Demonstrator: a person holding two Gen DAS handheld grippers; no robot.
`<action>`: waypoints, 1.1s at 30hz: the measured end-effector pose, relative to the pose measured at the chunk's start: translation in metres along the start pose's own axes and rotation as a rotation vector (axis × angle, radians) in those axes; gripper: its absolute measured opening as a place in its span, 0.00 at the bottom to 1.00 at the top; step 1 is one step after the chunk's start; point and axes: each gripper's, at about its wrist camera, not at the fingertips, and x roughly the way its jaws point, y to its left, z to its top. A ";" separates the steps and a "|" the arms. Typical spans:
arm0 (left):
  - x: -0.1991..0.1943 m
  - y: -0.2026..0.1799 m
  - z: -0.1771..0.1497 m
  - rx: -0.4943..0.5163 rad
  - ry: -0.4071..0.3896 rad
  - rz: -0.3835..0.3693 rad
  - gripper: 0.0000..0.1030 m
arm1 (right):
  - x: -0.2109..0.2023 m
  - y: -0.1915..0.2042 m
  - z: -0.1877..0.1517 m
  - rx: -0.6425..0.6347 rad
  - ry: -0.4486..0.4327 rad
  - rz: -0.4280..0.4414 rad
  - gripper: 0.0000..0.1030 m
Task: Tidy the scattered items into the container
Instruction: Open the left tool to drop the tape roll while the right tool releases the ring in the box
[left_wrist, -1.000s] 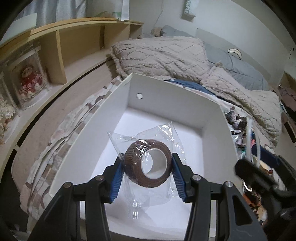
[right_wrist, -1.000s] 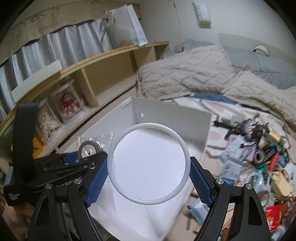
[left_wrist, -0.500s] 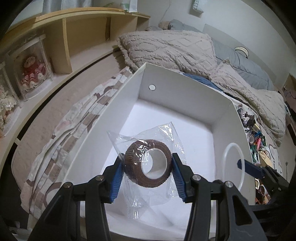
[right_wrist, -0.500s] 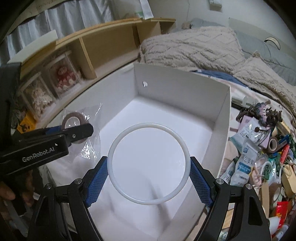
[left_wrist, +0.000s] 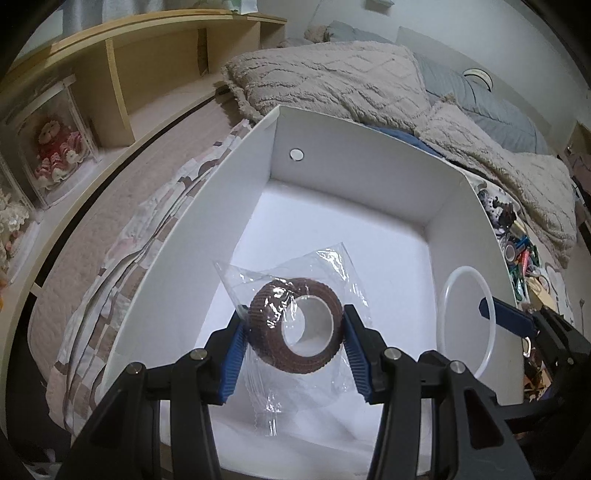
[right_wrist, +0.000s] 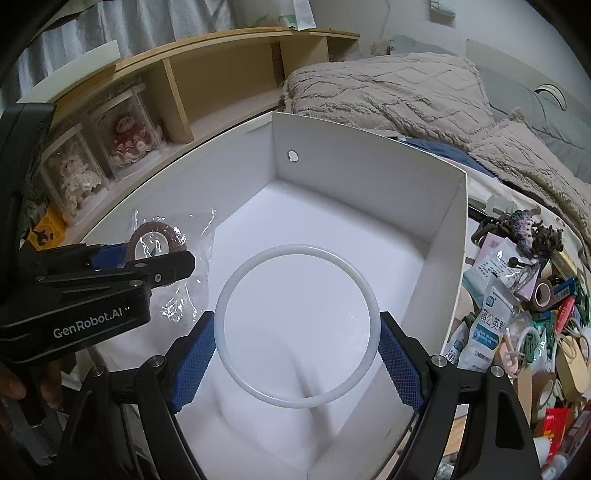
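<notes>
I hold the tape roll (left_wrist: 295, 325) left and the ring (right_wrist: 297, 325) right, both over the box (right_wrist: 369, 177); clutter (right_wrist: 524, 302) lies right of it, blanket (left_wrist: 332, 85) behind.

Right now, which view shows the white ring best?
The right wrist view: the white ring faces the camera as a full circle over the box. The left wrist view shows it foreshortened at the right edge.

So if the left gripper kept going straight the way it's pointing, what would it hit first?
Probably the bare white floor of the box; nothing else lies ahead of the left gripper and its wrapped brown tape roll, though depth is unclear.
</notes>
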 end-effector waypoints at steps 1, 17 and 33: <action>0.001 0.000 0.000 0.002 0.003 0.000 0.48 | 0.000 0.000 0.000 -0.002 0.000 -0.001 0.82; -0.005 -0.004 -0.001 0.014 -0.007 -0.013 0.71 | 0.000 0.001 0.000 0.003 -0.003 0.003 0.82; -0.012 0.001 0.001 -0.014 -0.035 -0.025 0.71 | -0.005 0.006 -0.001 -0.019 -0.032 -0.003 0.89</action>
